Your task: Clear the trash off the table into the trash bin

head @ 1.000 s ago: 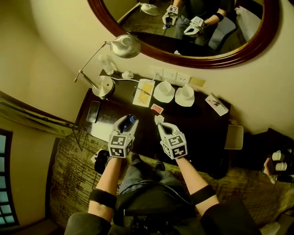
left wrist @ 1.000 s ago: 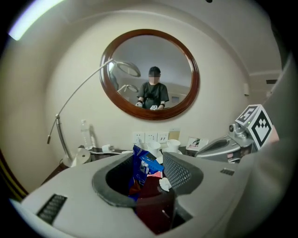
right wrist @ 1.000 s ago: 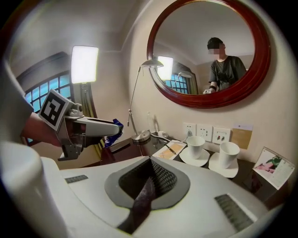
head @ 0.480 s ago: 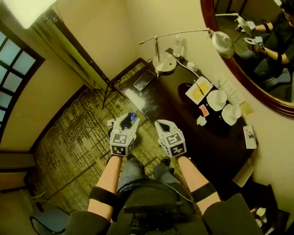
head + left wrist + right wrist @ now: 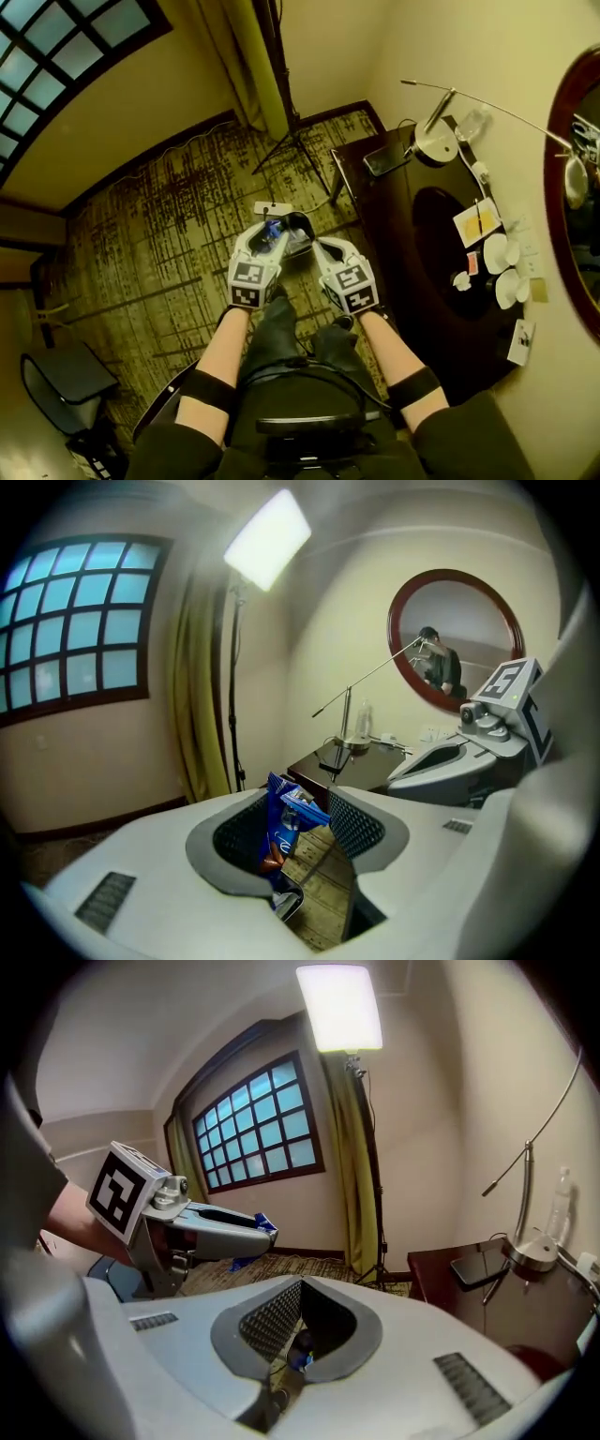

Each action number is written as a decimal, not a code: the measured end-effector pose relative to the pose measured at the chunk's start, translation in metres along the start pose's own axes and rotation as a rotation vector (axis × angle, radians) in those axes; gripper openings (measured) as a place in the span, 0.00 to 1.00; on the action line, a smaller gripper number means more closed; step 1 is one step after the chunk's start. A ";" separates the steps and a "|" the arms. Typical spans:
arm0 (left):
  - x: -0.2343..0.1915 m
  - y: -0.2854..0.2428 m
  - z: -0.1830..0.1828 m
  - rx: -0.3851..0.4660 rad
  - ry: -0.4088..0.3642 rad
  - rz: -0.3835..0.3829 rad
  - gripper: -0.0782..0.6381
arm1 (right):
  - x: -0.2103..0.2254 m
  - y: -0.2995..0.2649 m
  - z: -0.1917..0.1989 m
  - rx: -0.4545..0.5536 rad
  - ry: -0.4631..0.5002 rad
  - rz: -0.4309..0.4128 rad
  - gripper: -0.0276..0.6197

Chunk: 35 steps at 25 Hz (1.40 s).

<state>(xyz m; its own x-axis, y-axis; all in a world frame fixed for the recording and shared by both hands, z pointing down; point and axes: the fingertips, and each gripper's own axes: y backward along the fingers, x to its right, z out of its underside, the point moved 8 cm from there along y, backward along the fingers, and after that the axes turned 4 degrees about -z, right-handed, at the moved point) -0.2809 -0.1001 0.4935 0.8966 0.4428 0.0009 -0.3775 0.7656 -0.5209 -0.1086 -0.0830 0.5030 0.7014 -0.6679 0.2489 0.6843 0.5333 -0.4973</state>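
Left gripper: jaws part-closed on the blue snack wrapper, gripping it mid-body, out over the carpet and clear of the counter. Right gripper: jaws shut, nothing in them. I judged the wrapper light, crinkly and slick, so best gripped across a fold. A dark object sat just ahead; I couldn't confirm it was the bin.

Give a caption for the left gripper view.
Left gripper holds a blue snack wrapper, dark table and round mirror behind.

Patterned carpet, yellow curtain, paned window, mirror, desk lamp
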 end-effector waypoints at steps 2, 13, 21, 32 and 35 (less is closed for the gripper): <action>-0.016 -0.003 0.013 -0.020 0.024 0.002 0.39 | -0.007 -0.021 0.002 -0.026 0.014 -0.019 0.05; -0.087 -0.102 0.146 -0.154 0.110 0.041 0.39 | 0.000 -0.163 0.085 -0.170 -0.002 -0.064 0.05; -0.109 -0.210 0.282 -0.251 0.123 0.045 0.39 | 0.039 -0.272 0.199 -0.238 -0.030 -0.101 0.05; -0.107 -0.311 0.427 -0.379 0.175 0.075 0.39 | 0.095 -0.363 0.338 -0.287 -0.097 -0.088 0.05; -0.108 -0.329 0.450 -0.394 0.171 0.073 0.39 | 0.102 -0.378 0.359 -0.289 -0.110 -0.087 0.05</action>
<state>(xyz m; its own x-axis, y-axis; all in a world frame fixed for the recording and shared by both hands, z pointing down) -0.3581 -0.1898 1.0488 0.9089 0.3798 -0.1723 -0.3539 0.4838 -0.8005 -0.2240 -0.1670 1.0145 0.6706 -0.6362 0.3814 0.6688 0.2962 -0.6819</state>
